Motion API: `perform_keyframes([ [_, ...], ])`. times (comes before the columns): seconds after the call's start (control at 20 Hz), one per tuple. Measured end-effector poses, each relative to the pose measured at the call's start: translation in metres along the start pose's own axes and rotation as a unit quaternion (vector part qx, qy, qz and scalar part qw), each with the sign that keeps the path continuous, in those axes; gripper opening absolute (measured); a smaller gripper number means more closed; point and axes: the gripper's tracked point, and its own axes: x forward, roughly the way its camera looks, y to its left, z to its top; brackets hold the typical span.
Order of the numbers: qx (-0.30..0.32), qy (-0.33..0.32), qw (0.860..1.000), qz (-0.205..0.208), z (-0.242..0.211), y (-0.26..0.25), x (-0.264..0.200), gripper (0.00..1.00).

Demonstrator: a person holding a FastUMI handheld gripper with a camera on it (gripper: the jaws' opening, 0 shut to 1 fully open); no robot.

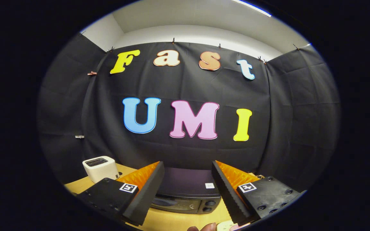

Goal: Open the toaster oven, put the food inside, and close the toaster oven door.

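Black cloth wall behind a wooden tabletop (172, 221); the dark toaster oven (188, 192), door closed, sits just beyond the gripper (188, 170), fingers spread wide, holding nothing. White toaster (101, 168) beside it.

Glossy toaster oven (188, 192) on smooth wooden table (172, 221).

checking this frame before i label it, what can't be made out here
- Toaster oven, gripper view: the open claw fingers cover both ends of it, so its handle and whether the door is fully shut cannot be told.
- Food: something pale by a fingertip below the claw is cut off; what it is cannot be told.
- White toaster on the wooden table: its lower part sits behind the left finger.
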Motion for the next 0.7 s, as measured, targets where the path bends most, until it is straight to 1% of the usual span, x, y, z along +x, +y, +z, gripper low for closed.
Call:
perform_keyframes([
  [0.15, 0.014, 0.029, 0.999, -0.003, -0.041, 0.029, 0.02, 0.98],
  [0.3, 0.022, 0.068, 0.997, -0.013, -0.088, 0.046, 0.038, 0.98],
  [0.4, 0.014, 0.093, 0.995, -0.022, -0.115, 0.049, 0.05, 0.98],
  [0.55, 0.016, 0.129, 0.991, -0.031, -0.15, 0.053, 0.063, 0.98],
  [0.7, 0.011, 0.152, 0.988, -0.035, -0.171, 0.059, 0.066, 0.98],
])
